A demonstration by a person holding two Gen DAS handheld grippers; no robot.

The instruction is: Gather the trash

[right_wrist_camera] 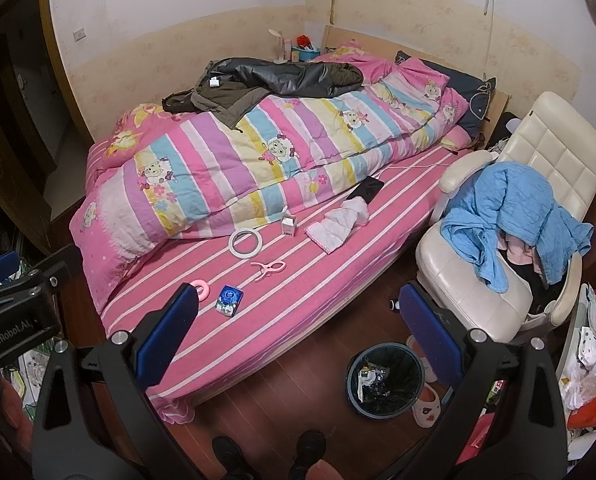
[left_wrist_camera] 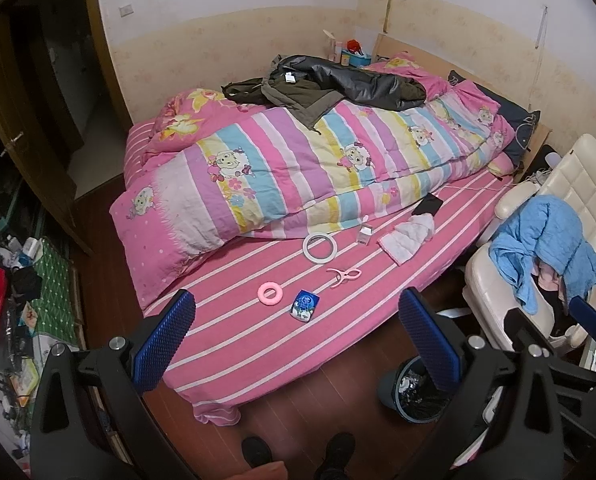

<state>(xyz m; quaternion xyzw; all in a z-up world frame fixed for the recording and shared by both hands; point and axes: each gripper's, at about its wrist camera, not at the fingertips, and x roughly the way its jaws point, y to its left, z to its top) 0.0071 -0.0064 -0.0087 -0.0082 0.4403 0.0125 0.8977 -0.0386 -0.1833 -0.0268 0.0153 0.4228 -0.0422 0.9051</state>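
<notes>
**Jaws wide above the bed**

Jaws of both the left gripper (left_wrist_camera: pixel 298 328) and right gripper (right_wrist_camera: pixel 298 320) stand wide and hold nothing. A blue wrapper (right_wrist_camera: pixel 229 299) lies on the striped bed (right_wrist_camera: pixel 298 320), with a pink ring (right_wrist_camera: pixel 200 288) at its 10 o'clock and a clip (right_wrist_camera: pixel 268 268) at 1. Toward 4 o'clock, a bin (right_wrist_camera: pixel 384 380) stands on the floor (right_wrist_camera: pixel 290 400).

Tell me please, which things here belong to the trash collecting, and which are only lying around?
For the job, as far as I can judge:
- blue wrapper
- small clear carton
- trash bin
- left gripper and right gripper, both open and empty

Probably just lying about:
- white tape ring
- pink clip
- pink ring
- folded cloth
- dark jacket
- blue blanket
</notes>
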